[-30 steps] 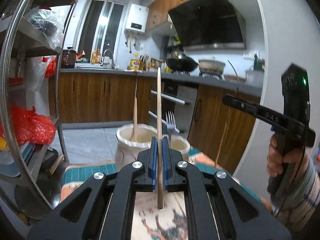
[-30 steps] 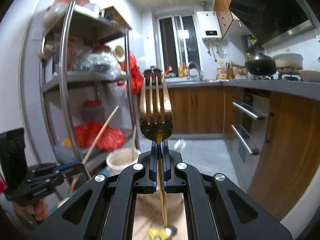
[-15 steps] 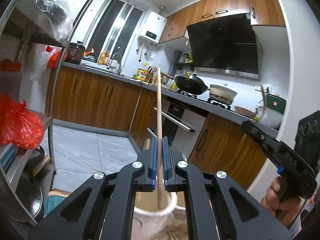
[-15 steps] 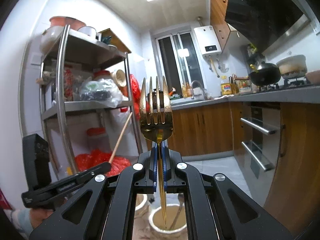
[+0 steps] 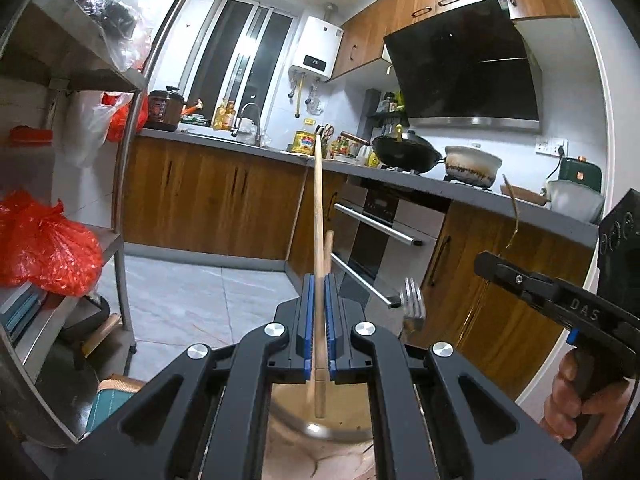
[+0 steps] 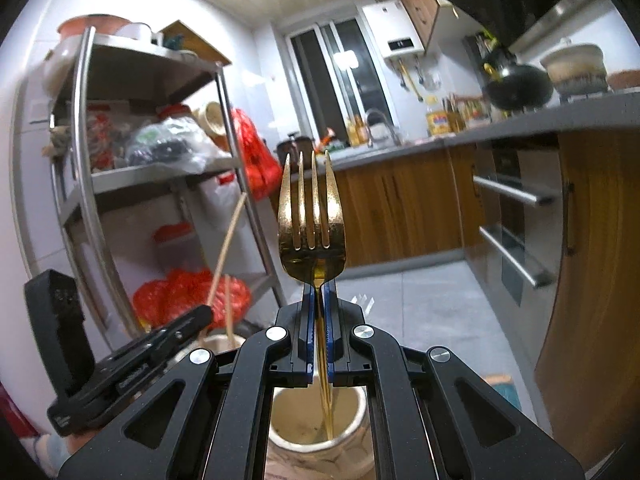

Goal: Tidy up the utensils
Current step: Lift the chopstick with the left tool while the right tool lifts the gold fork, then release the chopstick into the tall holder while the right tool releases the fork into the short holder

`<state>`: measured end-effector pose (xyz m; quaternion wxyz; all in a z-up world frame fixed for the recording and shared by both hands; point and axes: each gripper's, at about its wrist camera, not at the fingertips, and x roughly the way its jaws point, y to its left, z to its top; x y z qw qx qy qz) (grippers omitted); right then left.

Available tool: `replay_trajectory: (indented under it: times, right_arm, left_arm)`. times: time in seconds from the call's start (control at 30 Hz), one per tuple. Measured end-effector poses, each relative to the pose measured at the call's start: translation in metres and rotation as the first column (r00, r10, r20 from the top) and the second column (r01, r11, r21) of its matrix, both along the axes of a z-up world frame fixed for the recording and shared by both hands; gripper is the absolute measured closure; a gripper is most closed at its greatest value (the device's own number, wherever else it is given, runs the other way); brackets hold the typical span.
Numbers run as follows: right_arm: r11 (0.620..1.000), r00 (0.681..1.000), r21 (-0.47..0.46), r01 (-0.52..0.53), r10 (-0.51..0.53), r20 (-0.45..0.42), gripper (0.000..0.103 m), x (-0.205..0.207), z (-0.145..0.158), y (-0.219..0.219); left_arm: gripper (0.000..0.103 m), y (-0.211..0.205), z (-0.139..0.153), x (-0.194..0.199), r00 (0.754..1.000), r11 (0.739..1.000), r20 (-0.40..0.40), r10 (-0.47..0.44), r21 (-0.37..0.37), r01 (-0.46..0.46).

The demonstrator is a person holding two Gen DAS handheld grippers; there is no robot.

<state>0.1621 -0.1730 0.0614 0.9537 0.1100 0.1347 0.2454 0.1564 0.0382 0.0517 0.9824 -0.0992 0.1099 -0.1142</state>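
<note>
Kitchen surroundings are filling both views: wooden cabinets (image 5: 208, 204) are running under a grey counter (image 5: 400, 174), a black range hood (image 5: 464, 76) is hanging over a wok (image 5: 404, 154), and a metal shelf rack (image 6: 132, 184) is standing beside the wall with a red plastic bag (image 5: 44, 244) sitting on one shelf. Below the tools, two cream jars are standing side by side; in the left wrist view the rim of one jar (image 5: 340, 432) is showing under the fingers, and in the right wrist view the other jar (image 6: 316, 428) is sitting directly below the fork. The left gripper (image 5: 319, 320) is clamping a wooden chopstick (image 5: 318, 240) between its blue pads, the stick leaning slightly and its lower end hanging over the jar mouth. A second chopstick (image 5: 328, 252) is standing in the jar just behind it. The right gripper (image 6: 319, 328) is pinching the handle of a gold fork (image 6: 312, 224), tines pointing up, the thin handle reaching down into the jar opening. The right hand (image 5: 576, 400) is gripping its tool at the edge of the left view.
</note>
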Motion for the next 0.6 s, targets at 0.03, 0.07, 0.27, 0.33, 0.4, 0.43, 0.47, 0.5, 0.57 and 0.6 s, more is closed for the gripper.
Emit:
replay_trajectory:
  times: [0.03, 0.07, 0.27, 0.33, 0.4, 0.43, 0.47, 0.5, 0.57, 0.6]
  right_arm:
    - [1.000, 1.000, -0.001, 0.001, -0.001, -0.012, 0.098, 0.002, -0.002, 0.000]
    - [1.000, 1.000, -0.003, 0.004, -0.004, -0.026, 0.098, 0.004, -0.004, 0.001]
    - [0.999, 0.998, -0.025, 0.021, -0.023, -0.067, 0.098, 0.008, -0.013, 0.002]
    - [0.999, 0.997, -0.034, 0.023, -0.026, -0.077, 0.098, 0.008, -0.016, 0.003]
    - [0.999, 0.995, -0.040, 0.027, -0.031, -0.090, 0.098, 0.010, -0.018, 0.004]
    - [0.999, 0.995, -0.042, 0.029, -0.033, -0.097, 0.098, 0.011, -0.019, 0.004]
    - [0.999, 0.994, -0.043, 0.030, -0.034, -0.102, 0.098, 0.012, -0.020, 0.004]
    - [0.999, 0.994, -0.041, 0.031, -0.035, -0.107, 0.098, 0.012, -0.021, 0.004]
    - [0.999, 0.993, -0.041, 0.032, -0.036, -0.116, 0.098, 0.013, -0.023, 0.004]
    - [0.999, 0.992, -0.041, 0.033, -0.038, -0.122, 0.098, 0.014, -0.024, 0.004]
  left_arm:
    - [0.098, 0.001, -0.002, -0.002, 1.000, 1.000, 0.001, 0.002, 0.001, -0.002]
    - [0.098, 0.002, -0.002, -0.004, 1.000, 1.000, 0.002, 0.005, 0.003, -0.005]
    - [0.098, 0.006, -0.015, -0.010, 1.000, 0.999, -0.006, 0.030, 0.030, -0.030]
    - [0.098, 0.007, -0.015, -0.012, 0.999, 0.999, 0.003, 0.034, 0.035, -0.034]
    - [0.098, 0.009, -0.015, -0.015, 1.000, 0.999, 0.010, 0.028, 0.033, -0.028]
    - [0.098, 0.008, -0.016, -0.016, 1.000, 0.999, 0.013, 0.028, 0.038, -0.028]
    - [0.098, 0.007, -0.017, -0.016, 1.000, 0.998, 0.014, 0.027, 0.048, -0.028]
    - [0.098, 0.006, -0.016, -0.016, 1.000, 0.998, 0.017, 0.026, 0.053, -0.027]
    - [0.098, 0.005, -0.016, -0.019, 0.999, 0.998, 0.030, 0.021, 0.061, -0.023]
    - [0.098, 0.005, -0.016, -0.020, 0.999, 0.998, 0.033, 0.018, 0.065, -0.020]
